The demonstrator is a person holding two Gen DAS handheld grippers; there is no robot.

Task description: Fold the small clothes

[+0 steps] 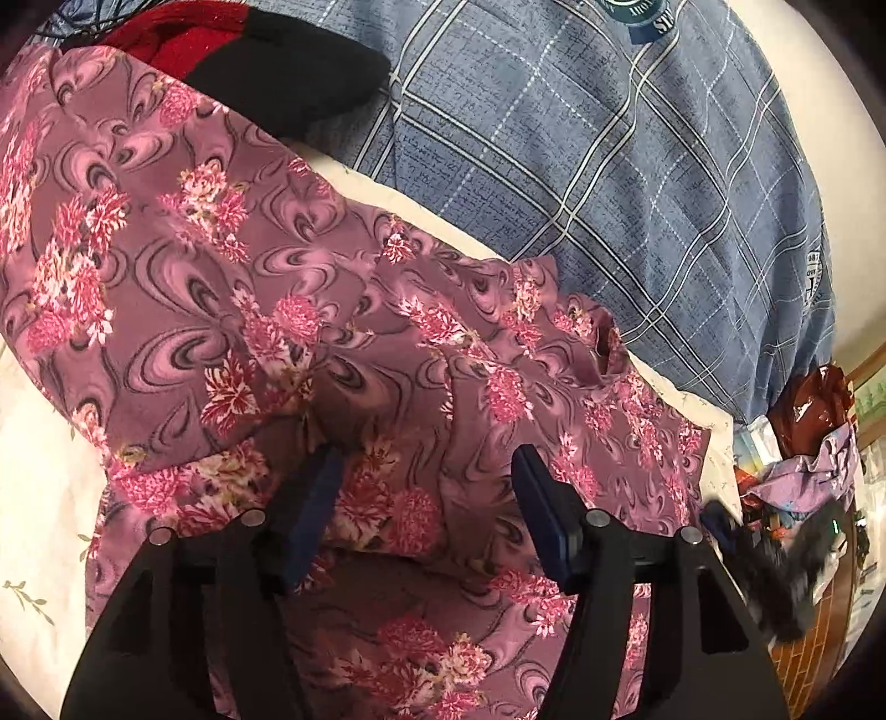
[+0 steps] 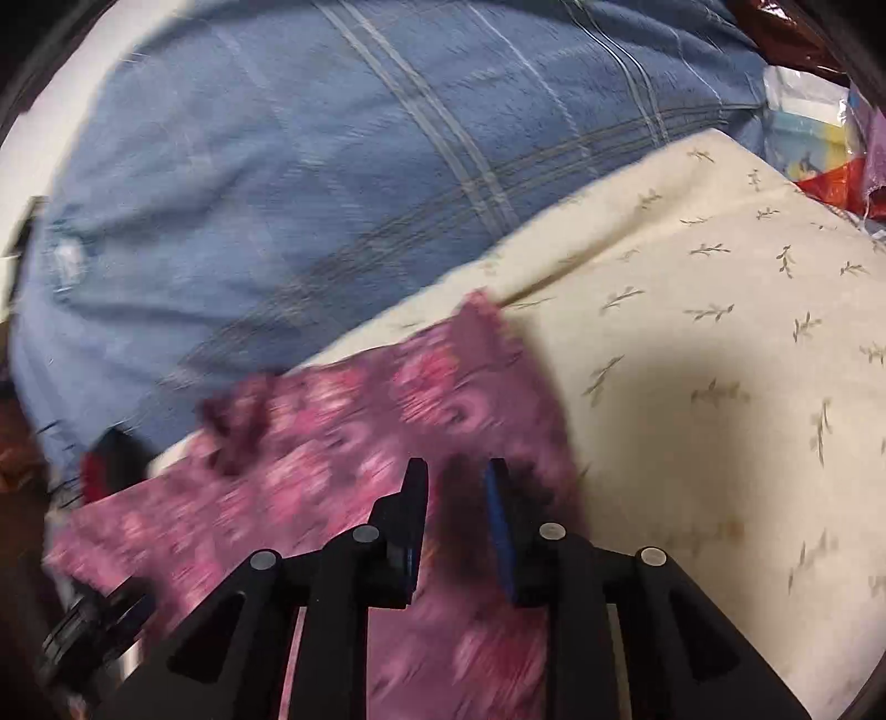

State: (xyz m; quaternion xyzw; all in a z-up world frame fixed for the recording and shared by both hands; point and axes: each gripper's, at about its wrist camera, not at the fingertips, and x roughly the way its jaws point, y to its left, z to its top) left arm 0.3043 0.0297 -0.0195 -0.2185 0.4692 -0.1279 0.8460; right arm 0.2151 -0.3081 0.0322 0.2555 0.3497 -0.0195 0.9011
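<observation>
Garment (image 1: 232,288): thin woven cloth, mauve floral print, smooth with a faint sheen, softly creased
Sheet (image 2: 720,343): cream cotton-like cloth, sprig print, matt
Pillow (image 1: 637,166): blue checked cloth, matt, slightly slubbed weave
Dark cloth (image 1: 299,77): black, matt, fleecy; red knit-looking cloth (image 1: 171,39) beside it
Left gripper (image 1: 426,498): matt black plastic, blue pads (image 1: 545,515), dull metal pins
Bag (image 1: 808,404): brown, glossy, crinkled plastic
</observation>
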